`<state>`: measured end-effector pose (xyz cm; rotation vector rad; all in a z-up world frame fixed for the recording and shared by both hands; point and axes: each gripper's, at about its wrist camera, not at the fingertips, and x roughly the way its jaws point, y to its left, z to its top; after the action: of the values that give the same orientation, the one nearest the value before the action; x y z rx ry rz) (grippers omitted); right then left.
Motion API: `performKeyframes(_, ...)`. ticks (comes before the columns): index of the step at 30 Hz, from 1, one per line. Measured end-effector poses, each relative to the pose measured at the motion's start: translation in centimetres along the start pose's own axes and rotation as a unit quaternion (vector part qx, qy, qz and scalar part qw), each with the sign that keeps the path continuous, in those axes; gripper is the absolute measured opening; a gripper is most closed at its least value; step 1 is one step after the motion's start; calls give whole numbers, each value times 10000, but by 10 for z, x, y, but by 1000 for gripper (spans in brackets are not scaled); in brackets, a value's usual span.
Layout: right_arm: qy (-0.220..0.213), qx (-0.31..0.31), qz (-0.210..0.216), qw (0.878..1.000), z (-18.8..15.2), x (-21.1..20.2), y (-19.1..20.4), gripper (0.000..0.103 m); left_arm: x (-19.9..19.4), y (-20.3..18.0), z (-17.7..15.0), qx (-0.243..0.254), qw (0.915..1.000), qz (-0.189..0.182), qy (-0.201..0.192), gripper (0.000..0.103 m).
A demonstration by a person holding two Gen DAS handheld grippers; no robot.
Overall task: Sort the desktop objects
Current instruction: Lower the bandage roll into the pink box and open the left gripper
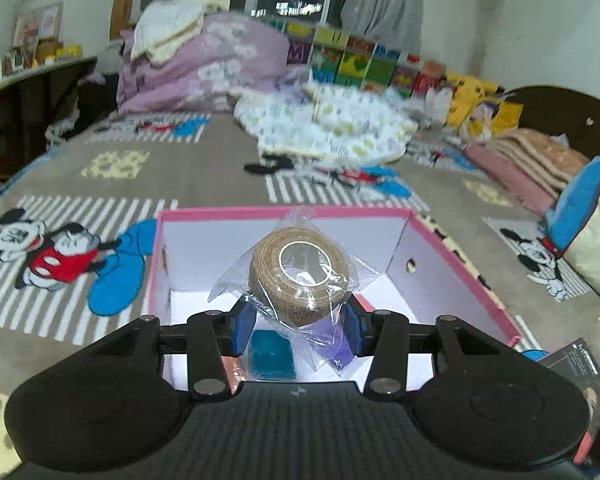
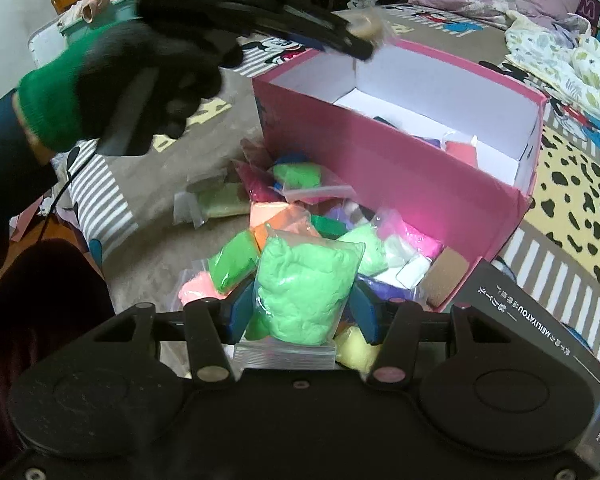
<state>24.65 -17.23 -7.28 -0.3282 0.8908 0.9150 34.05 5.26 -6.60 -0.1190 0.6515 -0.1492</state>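
My left gripper (image 1: 298, 326) is shut on a tan roll in a clear bag (image 1: 298, 280) and holds it over the open pink box (image 1: 284, 213). A teal packet (image 1: 271, 356) and a purple one (image 1: 342, 350) lie inside the box. My right gripper (image 2: 302, 312) is shut on a light green clay bag (image 2: 306, 290) above a pile of coloured clay bags (image 2: 300, 216) beside the pink box (image 2: 380, 168). The left gripper (image 2: 356, 38) also shows in the right wrist view, held by a gloved hand over the box's far corner.
The box stands on a Mickey Mouse patterned bed cover (image 1: 60, 256). A black booklet (image 2: 540, 320) lies to the right of the box. Piled bedding (image 1: 204, 64) and pillows (image 1: 520, 160) fill the far side.
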Motion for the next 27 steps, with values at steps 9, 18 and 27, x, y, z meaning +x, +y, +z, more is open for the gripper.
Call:
performKeyframes(9,-22,-45,76,10000,-1,-2,1,53,61,-2,10,90,9943,377,988,44)
performKeyframes(18,-54,-3,121,9999,-5,-7,-1,53,91,10,6,-36,9863,672,1503,44)
performKeyframes(27,-62,-3,147,9999,-6,-11,0,53,99,9,9,-75,9782,859,1891,46)
